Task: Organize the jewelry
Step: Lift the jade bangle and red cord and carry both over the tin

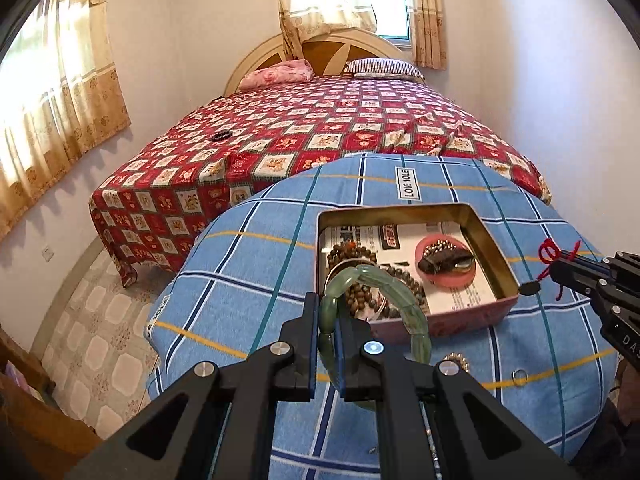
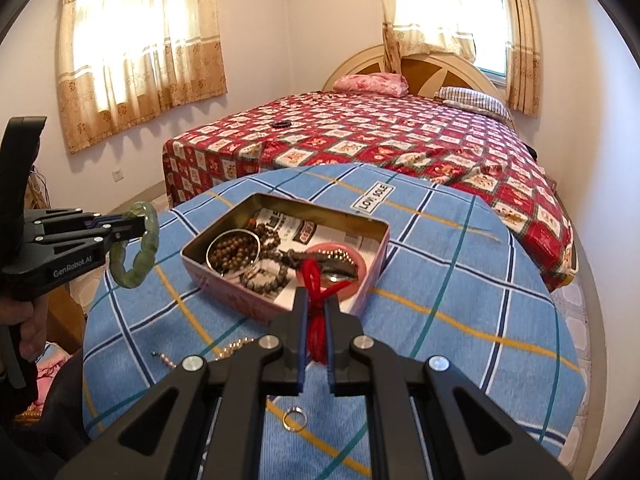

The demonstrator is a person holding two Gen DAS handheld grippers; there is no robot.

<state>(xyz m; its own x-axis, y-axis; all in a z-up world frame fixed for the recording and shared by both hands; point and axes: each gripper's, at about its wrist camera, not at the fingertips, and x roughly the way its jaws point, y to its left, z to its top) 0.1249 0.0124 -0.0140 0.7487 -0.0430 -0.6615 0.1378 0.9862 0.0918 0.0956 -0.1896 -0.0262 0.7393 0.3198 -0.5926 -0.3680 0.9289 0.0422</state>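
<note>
A pink tin box (image 1: pixel 448 320) (image 2: pixel 224 288) sits on the blue checked table. It holds brown bead strings (image 1: pixel 360 258) (image 2: pixel 232 252) and a pink dish (image 1: pixel 444 280) (image 2: pixel 360 264) with dark items. My left gripper (image 1: pixel 329 312) (image 2: pixel 140 222) is shut on a green jade bangle (image 1: pixel 416 320) (image 2: pixel 136 272), held above the table near the box's front left. My right gripper (image 2: pixel 316 300) (image 1: pixel 556 266) is shut on a red cord (image 2: pixel 316 320) (image 1: pixel 548 252), held at the box's right edge.
A metal ring (image 2: pixel 294 417) (image 1: pixel 519 376) and a gold bead chain (image 2: pixel 228 350) (image 1: pixel 456 360) lie on the blue tablecloth (image 1: pixel 248 280) near me. A bed with a red quilt (image 1: pixel 320 128) stands behind the table, with a dark bracelet (image 1: pixel 222 135) on it.
</note>
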